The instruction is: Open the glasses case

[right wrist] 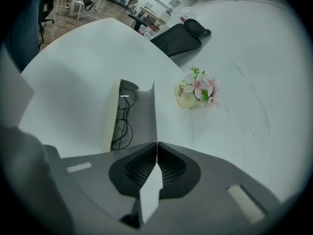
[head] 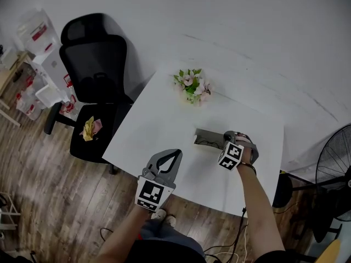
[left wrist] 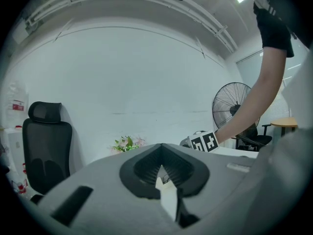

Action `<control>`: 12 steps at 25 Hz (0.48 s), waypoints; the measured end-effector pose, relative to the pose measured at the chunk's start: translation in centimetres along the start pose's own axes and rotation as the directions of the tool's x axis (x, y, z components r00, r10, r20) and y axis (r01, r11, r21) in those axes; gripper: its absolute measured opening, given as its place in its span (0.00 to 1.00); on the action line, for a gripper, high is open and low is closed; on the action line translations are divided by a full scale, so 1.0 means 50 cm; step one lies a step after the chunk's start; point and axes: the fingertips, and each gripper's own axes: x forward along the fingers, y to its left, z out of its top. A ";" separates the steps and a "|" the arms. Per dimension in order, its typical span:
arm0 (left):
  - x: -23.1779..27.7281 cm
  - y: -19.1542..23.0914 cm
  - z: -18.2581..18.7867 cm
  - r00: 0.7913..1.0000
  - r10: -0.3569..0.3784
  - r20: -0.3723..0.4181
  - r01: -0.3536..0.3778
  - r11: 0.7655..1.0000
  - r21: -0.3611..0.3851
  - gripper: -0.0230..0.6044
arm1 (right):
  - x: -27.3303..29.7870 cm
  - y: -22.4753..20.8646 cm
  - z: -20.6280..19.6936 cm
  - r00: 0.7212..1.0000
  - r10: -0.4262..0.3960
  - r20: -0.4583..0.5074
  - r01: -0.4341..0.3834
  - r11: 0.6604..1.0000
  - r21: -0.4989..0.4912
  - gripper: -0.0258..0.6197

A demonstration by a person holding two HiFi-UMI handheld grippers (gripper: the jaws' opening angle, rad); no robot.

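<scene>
The glasses case (head: 208, 137) lies open on the white table (head: 159, 119), right of centre. In the right gripper view the case (right wrist: 142, 111) shows a grey inside, a cream side wall at its left, and thin wire glasses (right wrist: 122, 124) lying in it. My right gripper (right wrist: 156, 144) is shut, its tips just over the near end of the case, and I see nothing between the pads. In the head view the right gripper (head: 224, 142) sits at the case's right end. My left gripper (head: 176, 153) hangs shut near the table's front edge, holding nothing, and points level across the table (left wrist: 161, 145).
A small pot of pink flowers (head: 192, 85) stands at the table's far side. A black office chair (head: 96, 75) with a yellow object (head: 90, 127) on its seat is left of the table. A floor fan (head: 334, 169) stands at the right. Boxes crowd the far left.
</scene>
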 end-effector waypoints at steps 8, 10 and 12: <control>-0.020 0.018 -0.010 1.000 0.023 -0.015 -0.023 1.000 0.002 0.05 | 0.026 -0.022 -0.005 1.000 0.001 -0.019 -0.001 1.000 0.026 0.04; -0.024 0.022 -0.011 0.999 0.027 -0.017 -0.027 1.000 0.001 0.05 | 0.030 -0.026 -0.004 1.000 0.001 -0.020 0.000 1.000 0.030 0.04; -0.026 0.024 -0.012 0.999 0.029 -0.019 -0.029 1.000 0.001 0.05 | 0.034 -0.028 -0.003 1.000 0.006 -0.023 -0.005 0.999 0.032 0.04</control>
